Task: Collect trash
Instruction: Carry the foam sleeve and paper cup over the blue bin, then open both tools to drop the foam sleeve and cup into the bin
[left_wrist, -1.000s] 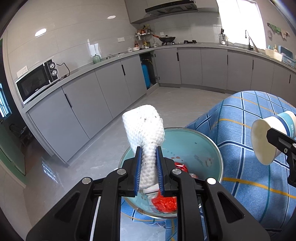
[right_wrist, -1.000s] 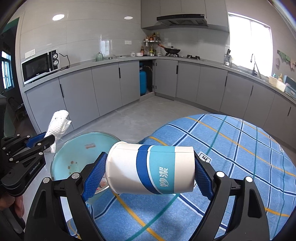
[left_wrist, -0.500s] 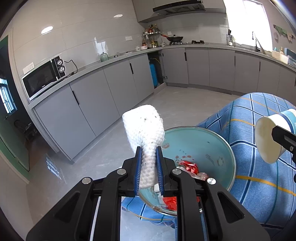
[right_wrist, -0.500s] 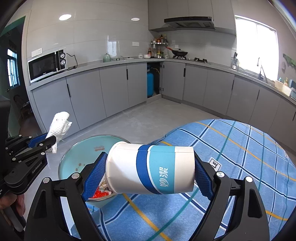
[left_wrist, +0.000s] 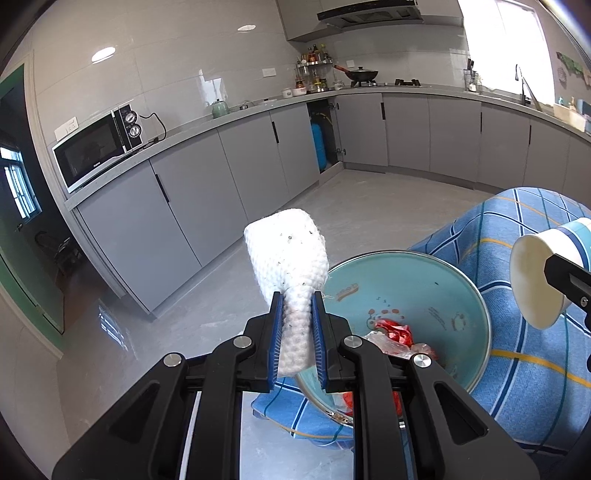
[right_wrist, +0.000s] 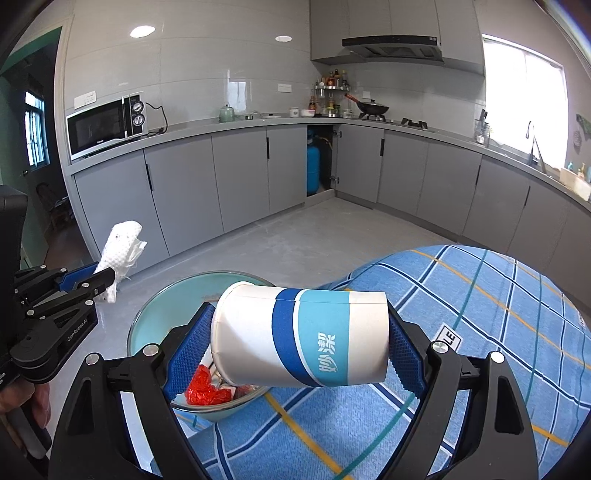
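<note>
My left gripper (left_wrist: 297, 325) is shut on a white foam net sleeve (left_wrist: 290, 266), held up in the air left of a teal bowl (left_wrist: 424, 280). The bowl sits at the edge of the blue checked tablecloth (left_wrist: 524, 387) and holds red and clear wrappers (left_wrist: 391, 332). My right gripper (right_wrist: 299, 347) is shut on a white and blue paper cup (right_wrist: 299, 343), held sideways above the bowl's (right_wrist: 162, 310) near rim. The left gripper (right_wrist: 88, 280) with the foam sleeve (right_wrist: 120, 243) shows at the left in the right wrist view. The cup's open mouth (left_wrist: 535, 277) shows at the right in the left wrist view.
Grey kitchen cabinets (right_wrist: 240, 177) run along the far walls, with a microwave (right_wrist: 105, 125) on the counter and a blue gas cylinder (right_wrist: 314, 168) in an open bay. Grey floor (left_wrist: 351, 214) lies beyond the table's edge.
Both grippers have tilted up and drawn back a little from the bowl, so it sits lower and further right in the left wrist view. Both grips are unchanged.
</note>
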